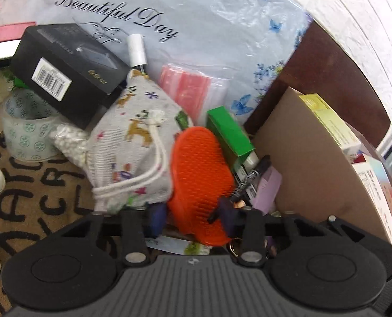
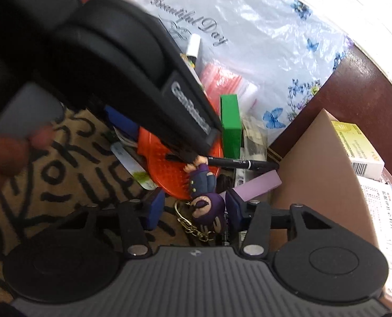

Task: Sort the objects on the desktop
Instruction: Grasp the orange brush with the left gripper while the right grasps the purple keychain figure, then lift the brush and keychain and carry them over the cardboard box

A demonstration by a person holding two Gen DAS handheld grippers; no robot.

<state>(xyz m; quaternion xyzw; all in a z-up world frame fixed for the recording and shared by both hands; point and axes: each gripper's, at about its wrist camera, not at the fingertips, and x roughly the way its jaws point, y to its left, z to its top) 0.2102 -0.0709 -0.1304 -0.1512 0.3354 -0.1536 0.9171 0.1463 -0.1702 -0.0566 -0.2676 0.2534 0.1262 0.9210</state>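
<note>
Two hand-held grippers work over the cluttered table. The right hand-held gripper (image 2: 193,208) is partly open around a purple doll keychain (image 2: 205,196), pads not touching it. The doll lies lengthwise, head toward the lower frame, feet toward the pen (image 2: 238,163). The left hand-held gripper (image 1: 193,215) half-closed astride the orange brush (image 1: 199,177); contact unclear.
</note>
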